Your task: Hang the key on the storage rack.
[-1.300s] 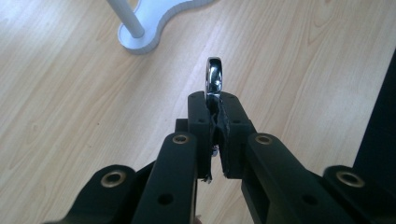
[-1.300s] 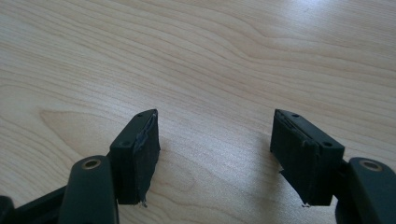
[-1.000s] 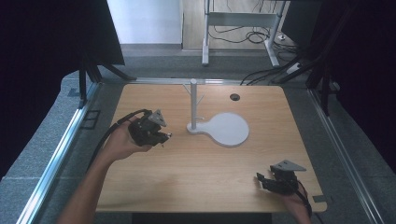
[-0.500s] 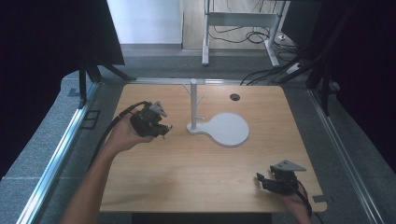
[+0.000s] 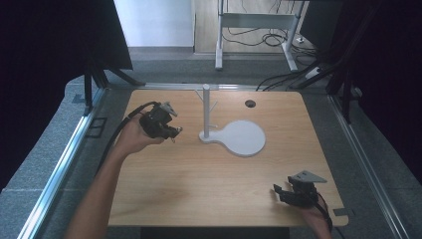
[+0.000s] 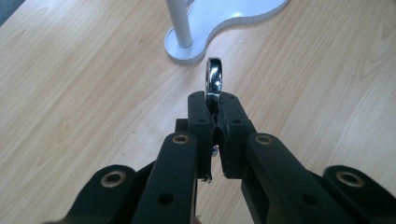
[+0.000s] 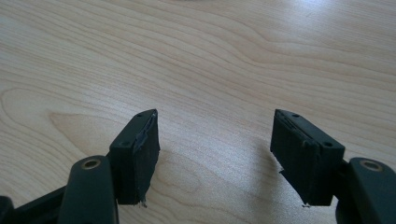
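Note:
My left gripper (image 5: 173, 132) is shut on a shiny metal ring (image 6: 214, 77), which sticks out edge-on past the jaw tips (image 6: 215, 106). It hovers at the table's left, just left of a white stand (image 5: 205, 110) with a thin upright post and small pegs on a flat rounded base (image 5: 245, 139). In the left gripper view the post's foot (image 6: 179, 28) lies a short way beyond the ring. My right gripper (image 5: 279, 192) rests low at the front right of the table, open, with only bare wood between its pads (image 7: 215, 140).
The light wooden table (image 5: 199, 184) has a small dark cable hole (image 5: 250, 103) at the back right. Metal rails run along both sides, with dark curtains beyond. A black cable trails from the left gripper off the table's left edge.
My left hand has carried the ring toward the back and right, closer to the white stand. The right gripper has stayed where it was.

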Tool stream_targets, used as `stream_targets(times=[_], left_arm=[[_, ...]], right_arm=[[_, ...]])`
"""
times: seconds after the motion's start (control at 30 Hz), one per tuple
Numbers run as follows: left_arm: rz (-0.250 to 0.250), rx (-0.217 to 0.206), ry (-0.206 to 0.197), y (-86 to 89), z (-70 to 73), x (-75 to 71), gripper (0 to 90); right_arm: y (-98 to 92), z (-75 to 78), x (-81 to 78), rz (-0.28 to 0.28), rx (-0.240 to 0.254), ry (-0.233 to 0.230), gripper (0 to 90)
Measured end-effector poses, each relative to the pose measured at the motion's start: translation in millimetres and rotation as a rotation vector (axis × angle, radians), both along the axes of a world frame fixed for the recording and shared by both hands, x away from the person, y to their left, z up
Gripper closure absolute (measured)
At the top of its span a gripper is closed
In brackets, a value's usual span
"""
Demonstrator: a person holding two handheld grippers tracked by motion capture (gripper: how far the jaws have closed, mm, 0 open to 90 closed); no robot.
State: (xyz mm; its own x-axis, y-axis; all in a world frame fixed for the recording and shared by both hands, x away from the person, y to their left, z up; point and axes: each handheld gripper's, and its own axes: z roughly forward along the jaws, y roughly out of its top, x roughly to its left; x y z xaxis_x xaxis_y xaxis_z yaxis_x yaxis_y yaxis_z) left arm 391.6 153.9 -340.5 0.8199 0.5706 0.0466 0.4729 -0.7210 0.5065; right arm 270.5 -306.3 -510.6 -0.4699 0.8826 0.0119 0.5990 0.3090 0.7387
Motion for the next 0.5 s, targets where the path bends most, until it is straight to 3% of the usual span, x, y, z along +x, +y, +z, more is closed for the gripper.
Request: stream_targets(times=[0.37, 0.5], left_arm=[[-0.002, 0.021, -0.007, 2.7, 11.0, 20.1, 85.6], [0.012, 0.003, -0.025, 2.3, 18.0, 30.9, 85.6]], right_arm=[[6.0, 4.5, -5.7, -0.005, 0.005, -0.013, 33.1], [7.4, 6.2, -9.0, -0.004, 0.002, -0.015, 33.0]])
